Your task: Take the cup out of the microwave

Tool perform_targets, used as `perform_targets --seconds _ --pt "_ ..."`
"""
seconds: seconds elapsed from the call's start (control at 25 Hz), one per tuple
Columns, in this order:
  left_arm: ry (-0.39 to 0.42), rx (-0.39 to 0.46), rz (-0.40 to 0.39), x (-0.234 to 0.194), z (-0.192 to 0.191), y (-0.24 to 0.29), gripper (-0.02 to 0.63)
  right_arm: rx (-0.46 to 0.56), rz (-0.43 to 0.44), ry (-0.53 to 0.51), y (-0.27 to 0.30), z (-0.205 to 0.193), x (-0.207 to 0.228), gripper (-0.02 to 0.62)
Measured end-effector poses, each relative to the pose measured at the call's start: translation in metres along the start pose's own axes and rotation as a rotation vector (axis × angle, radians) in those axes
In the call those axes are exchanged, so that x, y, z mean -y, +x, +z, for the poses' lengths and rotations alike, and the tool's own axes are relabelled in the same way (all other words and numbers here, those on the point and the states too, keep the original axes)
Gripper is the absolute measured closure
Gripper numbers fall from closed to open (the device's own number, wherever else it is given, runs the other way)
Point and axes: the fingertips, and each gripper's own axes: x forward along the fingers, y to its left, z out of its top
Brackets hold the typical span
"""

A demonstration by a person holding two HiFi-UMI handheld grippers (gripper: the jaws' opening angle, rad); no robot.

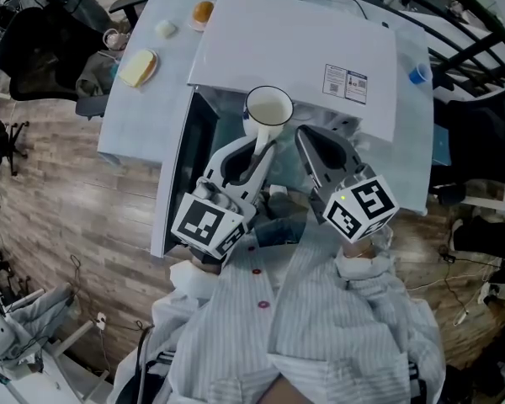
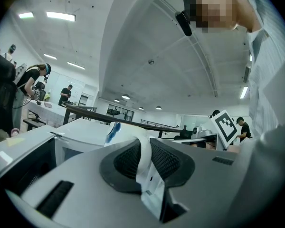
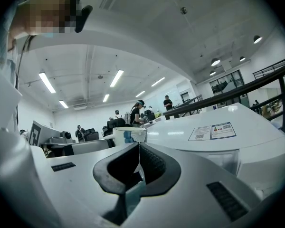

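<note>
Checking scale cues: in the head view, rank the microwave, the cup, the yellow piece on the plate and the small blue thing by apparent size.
1. microwave
2. cup, though probably nearer the camera
3. yellow piece, only slightly smaller than the cup, so this ranking is unsure
4. blue thing

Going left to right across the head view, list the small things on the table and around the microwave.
Plate with a yellow slab → small white piece → orange item → cup → paper labels → blue object
</note>
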Motion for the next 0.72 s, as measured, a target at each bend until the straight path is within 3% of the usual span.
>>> perform_targets --seconds 0.72 --pt "-0.008 -0.015 0.009 -0.003 -0.007 -0.009 0.537 -0.025 0.011 0.019 0.002 -0.013 -0.009 0.56"
